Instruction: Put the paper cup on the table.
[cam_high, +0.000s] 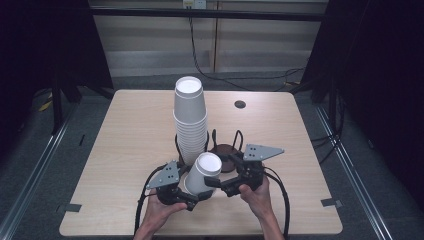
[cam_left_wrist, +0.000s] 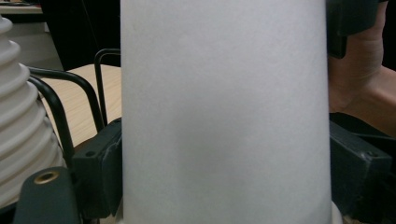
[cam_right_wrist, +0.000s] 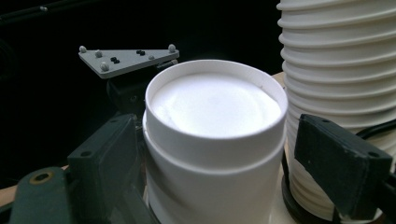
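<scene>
Now the left claw (cam_high: 192, 200) clamps the tilted cup (cam_high: 202, 173) low, while the right claw (cam_high: 218, 184) straddles its upturned base, pads apart.

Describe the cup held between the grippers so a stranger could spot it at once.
On the wooden table, find the tall stack of white cups. Just in front, near the person's hands, lies the single white cup: it alone is tilted, apart from the stack.

At the centre of the table (cam_high: 125, 150), a stack of cups (cam_high: 190, 120) stands in a wire rack (cam_high: 225, 145). Just below it, a single upside-down cup (cam_high: 202, 175) sits between the left gripper (cam_high: 187, 197) at lower left and the right gripper (cam_high: 220, 185) at lower right.
</scene>
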